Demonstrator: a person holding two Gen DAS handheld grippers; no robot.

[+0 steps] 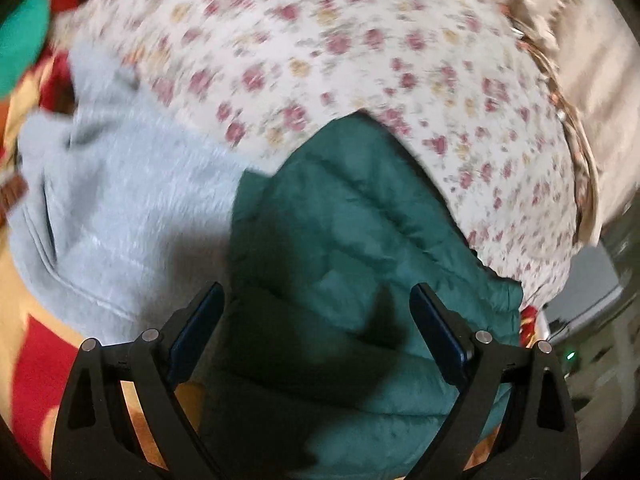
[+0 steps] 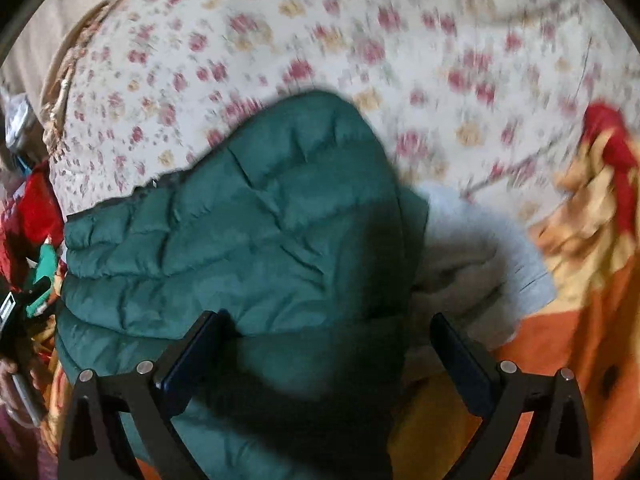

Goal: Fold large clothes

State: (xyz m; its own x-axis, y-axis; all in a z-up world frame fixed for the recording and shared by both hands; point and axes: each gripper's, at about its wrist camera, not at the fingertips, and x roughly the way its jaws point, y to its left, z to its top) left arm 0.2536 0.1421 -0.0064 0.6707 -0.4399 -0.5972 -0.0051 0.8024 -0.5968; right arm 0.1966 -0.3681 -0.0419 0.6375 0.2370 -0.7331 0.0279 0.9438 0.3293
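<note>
In the left wrist view, the left gripper [image 1: 318,312] points down over a green quilted puffer jacket [image 1: 340,248], fingers spread wide and holding nothing. The jacket lies between a light blue fleece garment [image 1: 120,200] and a floral quilt [image 1: 320,48].

In the right wrist view, the right gripper [image 2: 326,340] hovers spread and empty above the jacket [image 2: 240,216], its right finger over the fleece [image 2: 480,248]. An orange and red blanket [image 2: 580,300] lies underneath.

The green puffer jacket [image 1: 340,240] bulks directly ahead of both sets of jaws, filling the way forward. A grey fleece garment [image 1: 120,208] lies touching its side. Beyond them, the floral bedcover [image 2: 400,40] lies bare and passable.
</note>
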